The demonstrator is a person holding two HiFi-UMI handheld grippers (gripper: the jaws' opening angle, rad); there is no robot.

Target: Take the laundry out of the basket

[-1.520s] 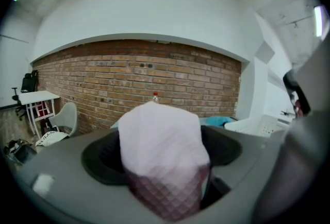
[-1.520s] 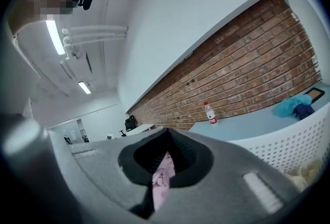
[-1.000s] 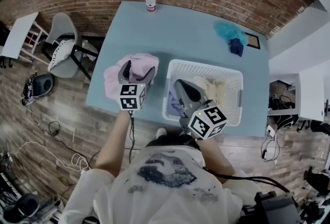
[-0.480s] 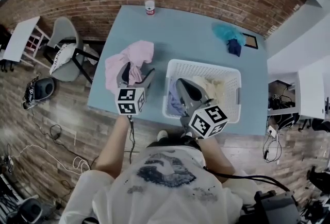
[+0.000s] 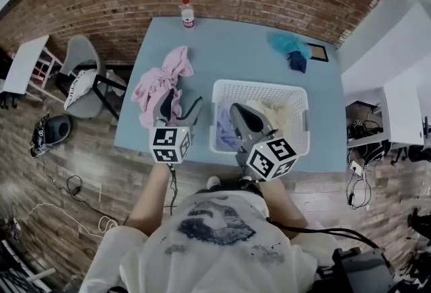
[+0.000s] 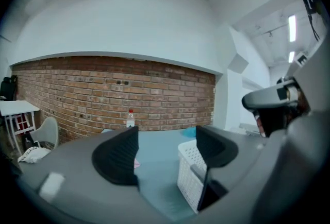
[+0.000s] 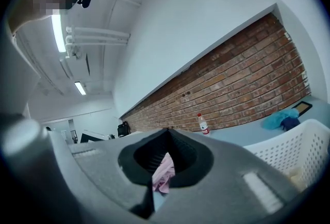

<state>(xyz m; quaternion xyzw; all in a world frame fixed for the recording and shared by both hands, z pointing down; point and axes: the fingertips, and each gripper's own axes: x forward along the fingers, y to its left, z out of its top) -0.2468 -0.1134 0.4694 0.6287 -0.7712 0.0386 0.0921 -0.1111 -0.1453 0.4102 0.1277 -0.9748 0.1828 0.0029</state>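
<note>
1. Your left tongs (image 5: pixel 182 100) sit left of centre in the head view, over the worktop (image 5: pixel 229 49) at the lower edge of the pink garment (image 5: pixel 161 79).
2. The left tongs stand apart and have just been closing. In the left gripper view (image 6: pixel 166 138) nothing is clamped between them. The gap shows bare worktop, with a pink sliver (image 6: pixel 136 164) beside the left pad.
3. Your right tongs (image 5: pixel 236 110) are over the basket (image 5: pixel 259 85), at the centre of the head view.
4. In the right gripper view the right tongs (image 7: pixel 166 133) are together at the tips and grip nothing. The pink garment (image 7: pixel 164 171) shows far off through the slit below the tips.
5. The basket stands right of centre on the worktop, near its lower edge. It is also at lower right in the left gripper view (image 6: pixel 188 166) and at the right edge of the right gripper view (image 7: pixel 289 148).
6. 2 pieces of laundry lie in the basket: a lilac piece (image 5: pixel 225 130) at its left side and a cream piece (image 5: pixel 273 113) towards the right.
7. The pink garment lies crumpled on the worktop, just left of the basket.
8. A bottle (image 5: pixel 187 13) stands upright at the worktop's top edge.
9. A teal cloth (image 5: pixel 286 44) lies at the upper right of the worktop, well apart from the basket.
</note>
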